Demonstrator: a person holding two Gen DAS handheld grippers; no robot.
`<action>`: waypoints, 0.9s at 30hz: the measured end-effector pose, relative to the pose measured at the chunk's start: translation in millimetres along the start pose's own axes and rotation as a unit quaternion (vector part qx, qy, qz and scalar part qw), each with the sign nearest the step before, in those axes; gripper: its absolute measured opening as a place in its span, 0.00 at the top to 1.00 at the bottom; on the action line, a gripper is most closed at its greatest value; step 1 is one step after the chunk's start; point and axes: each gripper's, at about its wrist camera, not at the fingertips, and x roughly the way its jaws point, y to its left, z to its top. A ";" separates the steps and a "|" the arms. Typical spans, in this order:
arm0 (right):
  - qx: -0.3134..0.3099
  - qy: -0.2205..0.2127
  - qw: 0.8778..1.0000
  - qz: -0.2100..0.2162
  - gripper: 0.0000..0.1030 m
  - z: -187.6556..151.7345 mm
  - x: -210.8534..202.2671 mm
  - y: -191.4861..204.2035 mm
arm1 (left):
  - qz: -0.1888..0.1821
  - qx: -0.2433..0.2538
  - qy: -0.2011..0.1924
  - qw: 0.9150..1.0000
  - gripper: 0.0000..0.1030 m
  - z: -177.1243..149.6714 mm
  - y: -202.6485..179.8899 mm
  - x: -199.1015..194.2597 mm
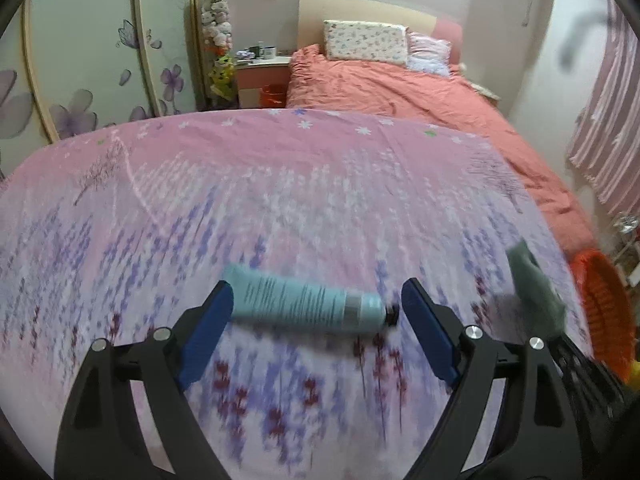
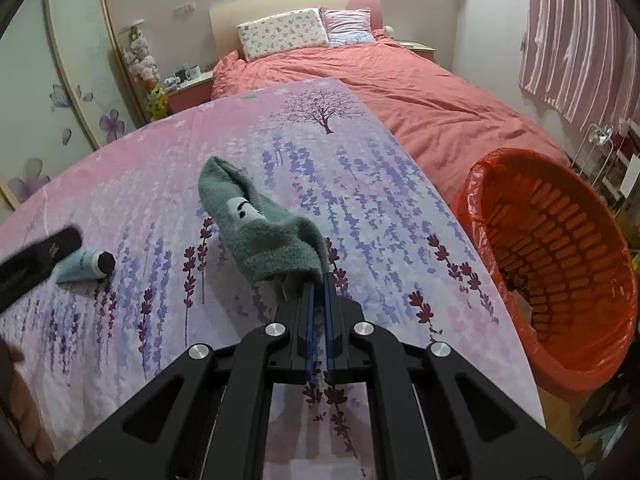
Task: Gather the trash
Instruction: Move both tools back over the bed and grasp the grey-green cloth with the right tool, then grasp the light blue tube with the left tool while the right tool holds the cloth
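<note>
A light blue tube (image 1: 304, 300) with a dark cap lies crosswise on the pink floral sheet (image 1: 280, 200), between the tips of my left gripper (image 1: 316, 304), which is open around it. The tube also shows in the right wrist view (image 2: 86, 266), with a left finger (image 2: 40, 256) beside it. My right gripper (image 2: 319, 280) is shut on a grey-green sock (image 2: 260, 224), held just above the sheet. The sock shows blurred in the left wrist view (image 1: 536, 284). An orange bin (image 2: 560, 264) with a red liner stands at the right of the bed.
A salmon duvet (image 1: 400, 88) and pillows (image 1: 364, 44) cover the far part of the bed. A nightstand (image 1: 260, 68) with cups and a stack of plush toys (image 1: 218, 40) stand at the back left. A wardrobe with flower decals (image 1: 80, 80) lines the left wall. Striped curtains (image 2: 580, 40) hang on the right.
</note>
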 end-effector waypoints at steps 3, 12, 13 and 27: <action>0.004 0.001 1.000 0.005 0.95 -0.4 0.3 1.9 | 0.028 0.011 0.022 0.999 0.18 6.3 -8.5 16.9; 0.016 0.002 1.000 0.019 0.95 -2.9 -0.4 -11.6 | 0.041 0.035 0.045 0.998 0.18 -20.4 5.8 6.6; 0.017 0.002 1.000 0.020 0.95 -3.3 -0.3 -12.1 | 0.038 0.036 0.045 0.998 0.18 -24.8 11.7 4.0; -0.011 0.000 0.999 0.049 0.93 -5.2 -4.1 -19.1 | -0.036 0.020 0.022 0.999 0.19 -37.6 63.1 -16.6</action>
